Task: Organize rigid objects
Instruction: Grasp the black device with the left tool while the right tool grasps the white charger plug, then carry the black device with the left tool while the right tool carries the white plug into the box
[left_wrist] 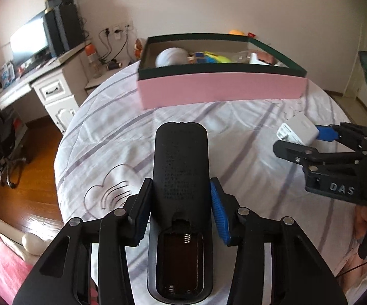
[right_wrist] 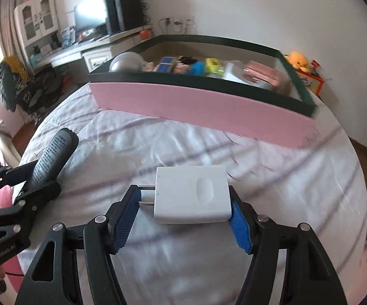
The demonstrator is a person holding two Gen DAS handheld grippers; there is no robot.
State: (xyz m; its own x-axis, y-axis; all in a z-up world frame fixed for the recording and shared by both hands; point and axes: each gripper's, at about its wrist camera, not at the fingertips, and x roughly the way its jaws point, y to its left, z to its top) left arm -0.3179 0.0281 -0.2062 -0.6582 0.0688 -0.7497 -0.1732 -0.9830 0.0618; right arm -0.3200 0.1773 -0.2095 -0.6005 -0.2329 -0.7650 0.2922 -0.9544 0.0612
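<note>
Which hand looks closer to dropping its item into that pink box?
Probably the right gripper: its white charger sits nearer the pink box. The left gripper grips a black remote.

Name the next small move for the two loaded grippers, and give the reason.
Probably carry both forward over the pink box. The left gripper grips a black remote, the right gripper a white charger; both are off the bedsheet, short of the box, which already holds other items.

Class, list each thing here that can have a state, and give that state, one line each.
Remote: gripped, battery cover off, compartment empty.
Charger: gripped, prongs out.
Box: lidless, holding items.
Left gripper: shut on the remote.
Right gripper: shut on the charger.
</note>
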